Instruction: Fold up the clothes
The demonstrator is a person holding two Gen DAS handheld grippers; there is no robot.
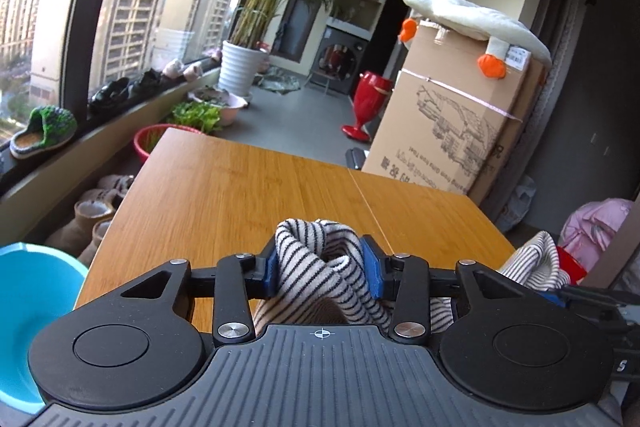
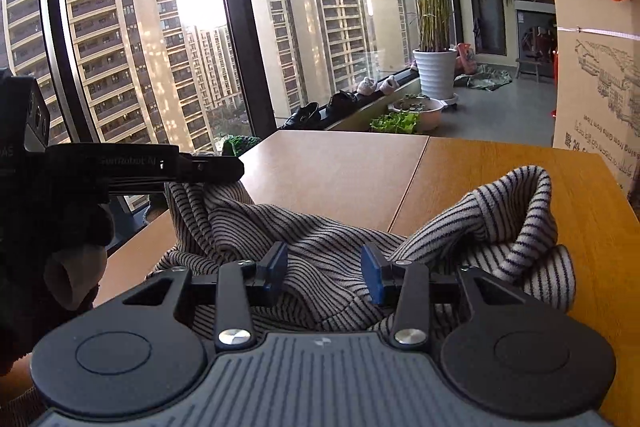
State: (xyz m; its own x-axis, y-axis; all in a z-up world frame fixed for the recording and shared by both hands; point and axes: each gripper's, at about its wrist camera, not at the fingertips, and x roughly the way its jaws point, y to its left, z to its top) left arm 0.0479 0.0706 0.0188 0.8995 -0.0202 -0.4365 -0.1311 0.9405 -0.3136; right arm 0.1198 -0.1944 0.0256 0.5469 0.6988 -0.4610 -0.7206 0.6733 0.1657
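Note:
A beige garment with thin dark stripes (image 2: 320, 247) lies bunched on the near part of the wooden table (image 2: 340, 171). My left gripper (image 1: 322, 267) is shut on a thick fold of the striped garment (image 1: 320, 259) and lifts it; it shows from the side at the left of the right wrist view (image 2: 212, 169). My right gripper (image 2: 325, 273) is over the garment with its blue pads (image 2: 370, 277) apart and cloth lying between them, not pinched. A raised fold (image 2: 524, 211) stands to its right.
A large cardboard box (image 1: 452, 119) with a plush goose (image 1: 472, 17) on top stands beyond the table's right side. A blue basin (image 1: 28, 299) and boots (image 1: 90, 215) sit left of the table. A window ledge with shoes (image 2: 320, 111) and a potted palm (image 2: 434, 71) lie beyond.

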